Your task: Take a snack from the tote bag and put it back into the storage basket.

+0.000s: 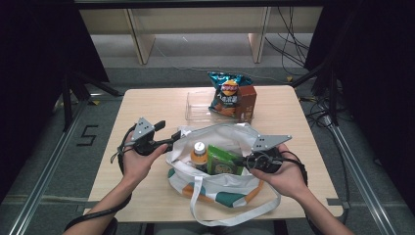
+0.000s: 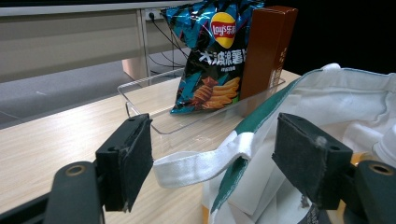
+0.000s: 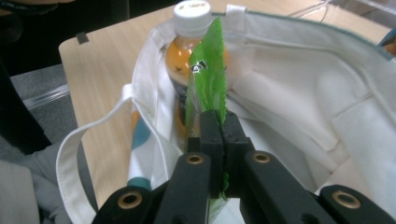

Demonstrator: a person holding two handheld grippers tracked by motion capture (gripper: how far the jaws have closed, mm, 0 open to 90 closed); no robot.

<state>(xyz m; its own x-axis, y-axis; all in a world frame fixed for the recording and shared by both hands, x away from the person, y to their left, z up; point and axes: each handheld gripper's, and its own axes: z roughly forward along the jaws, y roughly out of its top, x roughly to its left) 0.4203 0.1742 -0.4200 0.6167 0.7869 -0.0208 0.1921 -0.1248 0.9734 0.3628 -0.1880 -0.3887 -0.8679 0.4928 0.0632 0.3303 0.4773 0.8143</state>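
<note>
Your high view is evenly lit from above over the pale table (image 1: pixel 147 105), while the sides and far corners fall off into near black, so you lose detail there. It is soft overall, and the shadows under the white bag (image 1: pixel 220 181) are faint. In your left gripper view the near black pads (image 2: pixel 135 158) blur, while the chips bag (image 2: pixel 212 56) reads sharp with slight sheen. Your right gripper view is bright, the green packet (image 3: pixel 210 88) close and slightly soft, and the upper left corner dark.
</note>
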